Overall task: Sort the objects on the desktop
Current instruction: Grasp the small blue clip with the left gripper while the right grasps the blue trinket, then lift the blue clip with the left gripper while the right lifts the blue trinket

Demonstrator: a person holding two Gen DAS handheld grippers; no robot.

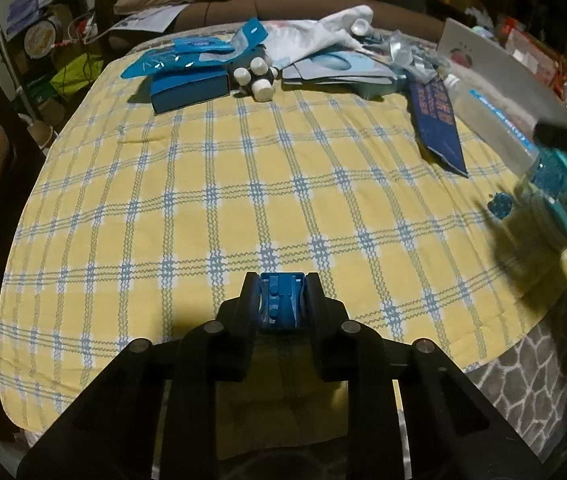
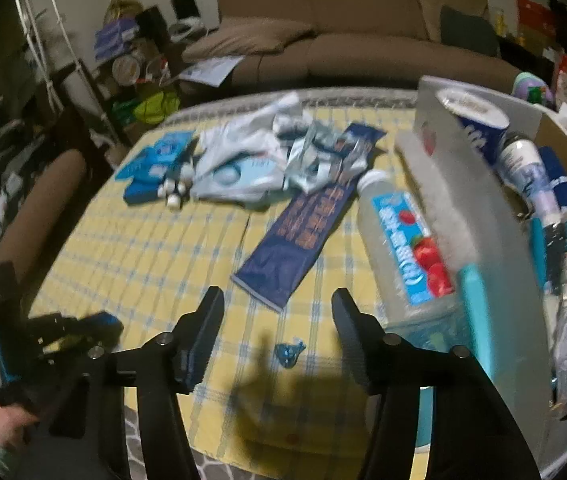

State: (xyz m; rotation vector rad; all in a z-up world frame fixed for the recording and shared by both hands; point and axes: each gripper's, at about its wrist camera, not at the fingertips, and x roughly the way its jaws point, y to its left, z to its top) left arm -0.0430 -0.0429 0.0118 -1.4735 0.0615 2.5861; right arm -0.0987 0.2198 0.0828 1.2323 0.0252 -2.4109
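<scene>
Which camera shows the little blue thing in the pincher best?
The left wrist view. The small blue object sits centered and sharp, clamped in the left gripper. The right wrist view shows it only as a blurry blue sliver at the left edge.

Very little can actually be read from here. The clear bottle [image 2: 399, 248] lying at about three o'clock carries a blue label with white lettering and red strawberries, too blurred to make out. The long dark blue packet [image 2: 307, 220] at twelve o'clock bears rows of orange characters, also illegible. Print on the blue box [image 1: 189, 84] stays unreadable.
</scene>
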